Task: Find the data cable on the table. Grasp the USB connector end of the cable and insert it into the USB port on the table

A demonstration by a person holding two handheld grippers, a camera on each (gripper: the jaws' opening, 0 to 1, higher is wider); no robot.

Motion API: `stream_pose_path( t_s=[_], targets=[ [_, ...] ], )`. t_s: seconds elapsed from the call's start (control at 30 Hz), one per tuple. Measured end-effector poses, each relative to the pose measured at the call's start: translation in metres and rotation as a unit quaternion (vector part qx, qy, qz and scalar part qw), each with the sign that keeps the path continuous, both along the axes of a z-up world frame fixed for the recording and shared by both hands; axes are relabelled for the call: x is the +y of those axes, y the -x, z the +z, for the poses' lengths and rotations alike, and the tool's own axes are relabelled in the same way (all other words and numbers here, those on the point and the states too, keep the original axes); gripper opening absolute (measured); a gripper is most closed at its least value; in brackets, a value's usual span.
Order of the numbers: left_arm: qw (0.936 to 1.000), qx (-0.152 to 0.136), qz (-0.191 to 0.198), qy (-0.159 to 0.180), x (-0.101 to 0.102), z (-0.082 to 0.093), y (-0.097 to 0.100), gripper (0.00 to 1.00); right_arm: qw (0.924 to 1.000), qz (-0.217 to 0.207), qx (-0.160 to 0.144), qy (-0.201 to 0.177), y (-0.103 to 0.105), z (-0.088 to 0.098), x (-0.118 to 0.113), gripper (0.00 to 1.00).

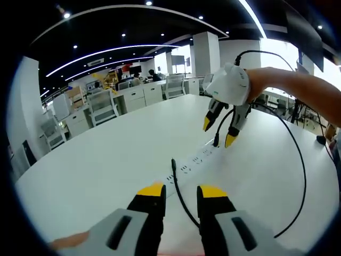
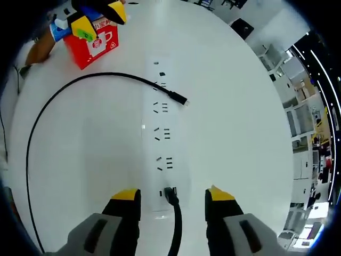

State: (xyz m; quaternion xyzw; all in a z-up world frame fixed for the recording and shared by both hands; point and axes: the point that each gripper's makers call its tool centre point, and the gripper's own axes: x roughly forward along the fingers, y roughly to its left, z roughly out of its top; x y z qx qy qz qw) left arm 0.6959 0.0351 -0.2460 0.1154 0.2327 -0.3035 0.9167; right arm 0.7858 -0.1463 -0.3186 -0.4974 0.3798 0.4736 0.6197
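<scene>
White table [image 2: 240, 106] carried one power strip [image 2: 162, 133], one black cable [image 2: 64, 90] and one red box [image 2: 95, 45]. We held the right gripper [image 2: 173, 198] apart above the plugged-in end [image 2: 170, 194]; the free connector [image 2: 181, 100] lay ahead. Our left gripper [image 1: 181, 194] stood apart too, bare tabletop all round.

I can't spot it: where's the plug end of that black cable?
In the right gripper view, the USB connector sits in the power strip, between the right gripper jaws.
</scene>
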Motion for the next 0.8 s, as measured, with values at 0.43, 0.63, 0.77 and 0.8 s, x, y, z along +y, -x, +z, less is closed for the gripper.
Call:
stream_pose_path(
  t_s=[0.43, 0.63, 0.77, 0.8],
  targets=[
    [1.0, 0.0, 0.0, 0.0, 0.0, 0.0, 0.001, 0.24, 0.9856, -0.1, -0.06, -0.123, 0.002, 0.025, -0.005, 0.49],
    [1.0, -0.001, 0.0, 0.001, 0.0, 0.0, 0.001, 0.24, 0.9673, -0.148, -0.094, -0.184, 0.006, 0.044, -0.015, 0.49],
    [1.0, -0.001, 0.0, 0.001, 0.0, 0.0, 0.001, 0.24, 0.9592, -0.163, -0.108, -0.203, 0.013, 0.051, -0.021, 0.49],
    [1.0, -0.001, 0.0, 0.001, 0.0, 0.0, 0.002, 0.24, 0.9551, -0.164, -0.112, -0.219, 0.017, 0.055, -0.02, 0.48]
  ],
)
